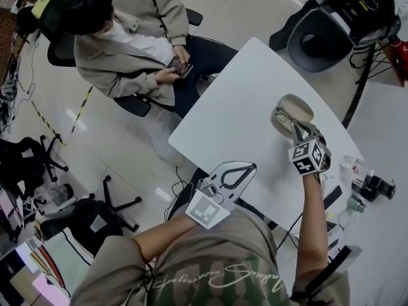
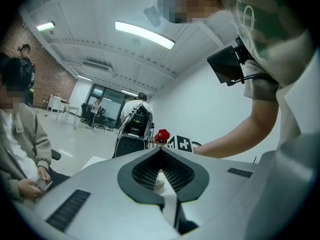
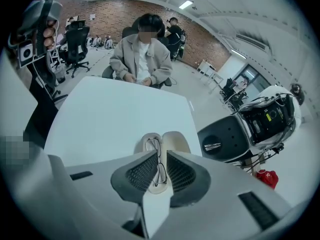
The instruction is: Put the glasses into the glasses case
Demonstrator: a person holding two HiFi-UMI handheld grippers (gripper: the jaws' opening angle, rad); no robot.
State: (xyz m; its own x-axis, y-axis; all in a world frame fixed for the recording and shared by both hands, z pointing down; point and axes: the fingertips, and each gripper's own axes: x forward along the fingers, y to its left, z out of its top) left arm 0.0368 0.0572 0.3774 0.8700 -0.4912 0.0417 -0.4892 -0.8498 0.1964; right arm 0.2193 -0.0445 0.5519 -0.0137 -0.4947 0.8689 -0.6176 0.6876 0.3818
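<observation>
Carefully: your right tool [image 3: 161, 159] pinches the glasses [image 1: 285, 115] over the glasses case [image 1: 301, 104]; dropped skewed, they could snag its rim. Left tool [image 2: 161, 153] pressed together.

thin wire glasses [image 1: 284, 115] sit over one half of the open, beige oval glasses case [image 1: 301, 106].

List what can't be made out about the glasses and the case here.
- Whether the glasses touch the case floor: in the right gripper view, the right gripper's pads cover their near end; in the head view they are too small.
- Temples folded or open: hidden by the same pads.
- Left gripper view: the shut left gripper fills the foreground; a pale scrap in its gap is unidentifiable.
</observation>
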